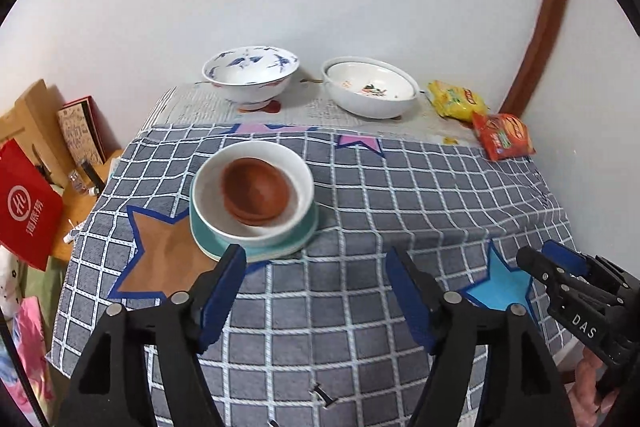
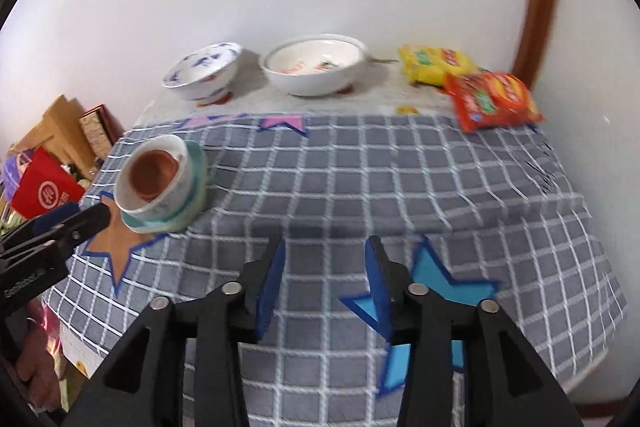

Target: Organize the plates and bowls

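Both my claws, left gripper (image 1: 316,259) and right gripper (image 2: 326,247), gape empty over the checked tablecloth (image 1: 360,187); the stacked bowls (image 1: 252,187) sit on a teal plate (image 1: 256,243) ahead; a careless left-hand reach could topple them.

cloth (image 1: 360,195): woven fabric, matt, grey with a white grid
stars (image 1: 160,259): flat matt patches
white bowl (image 1: 256,227): glazed ceramic, glossy
brown dish (image 1: 256,187): matt, looks like clay
teal plate (image 1: 280,249): smooth, soft sheen
far bowls (image 1: 250,75): glossy painted ceramic
packets (image 1: 502,135): shiny plastic film
grippers (image 1: 316,259): matt black plastic, blue pads, metal pins
box (image 1: 32,115): plain cardboard
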`<state>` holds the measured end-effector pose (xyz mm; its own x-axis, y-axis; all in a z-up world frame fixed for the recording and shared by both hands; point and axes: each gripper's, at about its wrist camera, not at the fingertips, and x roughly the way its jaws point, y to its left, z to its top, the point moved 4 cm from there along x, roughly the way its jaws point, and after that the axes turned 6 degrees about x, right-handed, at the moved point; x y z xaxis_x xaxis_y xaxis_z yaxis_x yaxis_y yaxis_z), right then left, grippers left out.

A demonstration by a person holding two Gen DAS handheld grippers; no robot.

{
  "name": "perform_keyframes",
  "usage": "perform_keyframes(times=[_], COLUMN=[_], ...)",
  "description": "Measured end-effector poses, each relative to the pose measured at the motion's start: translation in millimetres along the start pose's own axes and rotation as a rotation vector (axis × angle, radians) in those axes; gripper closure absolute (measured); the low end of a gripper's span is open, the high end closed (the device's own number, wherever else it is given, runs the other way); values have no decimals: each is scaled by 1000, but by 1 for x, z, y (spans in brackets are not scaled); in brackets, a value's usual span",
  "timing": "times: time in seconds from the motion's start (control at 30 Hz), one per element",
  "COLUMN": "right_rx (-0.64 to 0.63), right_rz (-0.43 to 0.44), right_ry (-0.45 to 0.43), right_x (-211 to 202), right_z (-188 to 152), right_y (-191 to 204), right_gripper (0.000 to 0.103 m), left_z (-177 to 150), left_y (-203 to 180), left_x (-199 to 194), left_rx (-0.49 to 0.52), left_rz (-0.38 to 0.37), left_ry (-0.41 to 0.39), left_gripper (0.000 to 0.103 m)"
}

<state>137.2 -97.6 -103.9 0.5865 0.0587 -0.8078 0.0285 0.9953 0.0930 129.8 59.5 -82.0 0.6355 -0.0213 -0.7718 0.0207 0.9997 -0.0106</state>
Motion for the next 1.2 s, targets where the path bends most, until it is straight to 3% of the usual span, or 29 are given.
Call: perform_keyframes(times=[0.17, 0.33, 1.2], right_rx=[26, 16, 34], right_rz=[-1, -66, -108], right_ry=[-9, -63, -134], right_x=[-16, -35, -82], right_z=[-14, -19, -45], right_y=[-16, -22, -24], right_gripper=[44, 22, 21], left_z=[-7, -11, -28], left_y=[-17, -29, -57], left_x=[-12, -26, -60], left_rx=[24, 39, 48], left_rz=[25, 49, 59], left_ry=[-12, -41, -81], left_gripper=[26, 18, 16])
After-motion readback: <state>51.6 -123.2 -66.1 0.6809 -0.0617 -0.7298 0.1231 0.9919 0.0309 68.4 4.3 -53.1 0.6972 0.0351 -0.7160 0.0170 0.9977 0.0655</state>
